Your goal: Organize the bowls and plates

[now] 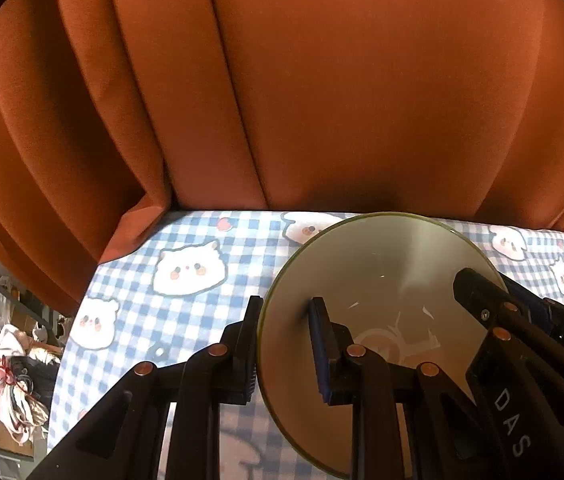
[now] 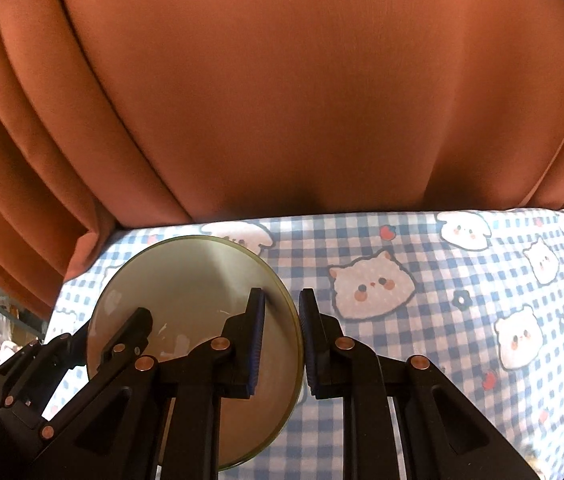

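Left gripper (image 1: 287, 344) clamps rim of pale bowl (image 1: 381, 256) over blue-check tablecloth (image 1: 202, 232) w/ cartoon animals; right gripper (image 1: 481, 292) grips far rim; orange curtain (image 1: 282, 80) behind.

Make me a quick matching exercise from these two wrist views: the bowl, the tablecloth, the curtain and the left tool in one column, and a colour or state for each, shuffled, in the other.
Things:
1. bowl
2. tablecloth
3. curtain
4. left tool

Descriptions:
A. orange, hanging in folds
B. blue and white checks with cartoon animal faces
C. clamped on a rim
D. pale, gripped from two sides

Pairs: 1-D, 2-B, 3-A, 4-C
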`<state>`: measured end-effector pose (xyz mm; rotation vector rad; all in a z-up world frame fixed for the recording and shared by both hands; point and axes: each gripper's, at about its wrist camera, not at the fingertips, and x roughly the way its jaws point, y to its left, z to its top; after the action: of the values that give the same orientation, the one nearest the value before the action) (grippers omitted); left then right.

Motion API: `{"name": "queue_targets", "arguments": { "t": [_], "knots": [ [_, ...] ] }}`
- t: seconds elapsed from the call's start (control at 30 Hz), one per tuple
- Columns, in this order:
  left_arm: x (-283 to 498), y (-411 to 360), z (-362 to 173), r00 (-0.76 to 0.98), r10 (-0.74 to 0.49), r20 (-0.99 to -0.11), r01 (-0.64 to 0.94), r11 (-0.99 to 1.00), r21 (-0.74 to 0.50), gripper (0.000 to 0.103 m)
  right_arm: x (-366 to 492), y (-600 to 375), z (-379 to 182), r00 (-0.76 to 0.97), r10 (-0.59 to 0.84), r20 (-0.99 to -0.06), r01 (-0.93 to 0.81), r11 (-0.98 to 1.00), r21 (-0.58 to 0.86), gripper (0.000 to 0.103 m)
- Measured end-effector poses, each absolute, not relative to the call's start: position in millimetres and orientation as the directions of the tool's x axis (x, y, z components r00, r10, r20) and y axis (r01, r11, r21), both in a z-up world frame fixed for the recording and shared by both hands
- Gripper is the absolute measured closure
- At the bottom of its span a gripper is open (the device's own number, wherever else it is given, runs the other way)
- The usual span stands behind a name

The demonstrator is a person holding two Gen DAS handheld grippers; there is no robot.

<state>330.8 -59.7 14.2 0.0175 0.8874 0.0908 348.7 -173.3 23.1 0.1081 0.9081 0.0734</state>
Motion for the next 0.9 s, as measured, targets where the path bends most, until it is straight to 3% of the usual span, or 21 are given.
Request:
{"name": "queue_targets", "arguments": {
  "t": [0.9],
  "knots": [
    [202, -39, 54, 0.674, -0.092, -0.733, 0.135, 0.991, 0.001, 0.081, 181, -145, 86, 0.677, -0.072, -0.732, 0.149, 0.988, 0.041, 0.082]
  ]
}}
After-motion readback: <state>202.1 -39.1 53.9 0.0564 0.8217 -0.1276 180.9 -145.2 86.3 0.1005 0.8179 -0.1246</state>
